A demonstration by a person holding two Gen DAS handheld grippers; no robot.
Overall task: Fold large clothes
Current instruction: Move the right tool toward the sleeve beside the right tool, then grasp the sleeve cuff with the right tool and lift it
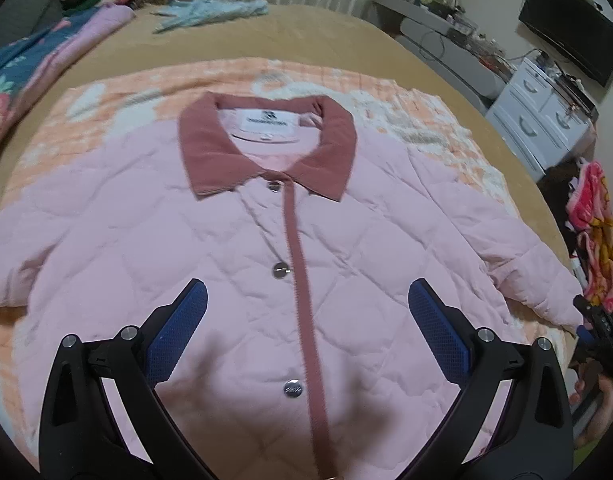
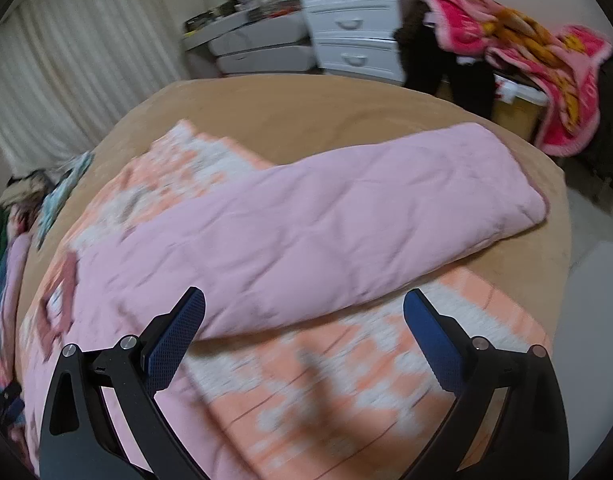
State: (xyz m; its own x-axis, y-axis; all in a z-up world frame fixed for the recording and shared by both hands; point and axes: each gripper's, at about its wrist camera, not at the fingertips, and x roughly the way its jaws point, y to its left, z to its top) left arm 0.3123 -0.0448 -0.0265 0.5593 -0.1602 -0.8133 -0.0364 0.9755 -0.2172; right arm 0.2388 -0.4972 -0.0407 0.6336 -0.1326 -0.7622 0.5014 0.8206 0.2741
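A pink quilted jacket (image 1: 210, 248) with a dusty-rose collar (image 1: 266, 148) and metal snaps lies flat, front up and buttoned, on an orange-and-white blanket (image 1: 426, 120) on the bed. My left gripper (image 1: 308, 300) is open and empty, hovering over the jacket's lower front, either side of the placket. My right gripper (image 2: 304, 308) is open and empty above the jacket's right sleeve (image 2: 346, 216), which stretches out toward the bed's edge. The right gripper also shows at the edge of the left wrist view (image 1: 598, 328).
The tan bed cover (image 2: 306, 108) surrounds the blanket. Piled clothes (image 1: 66, 40) and a light blue garment (image 1: 214, 10) lie at the bed's far side. A white drawer unit (image 2: 354, 16) and a bright pink blanket (image 2: 526, 60) stand beyond the bed.
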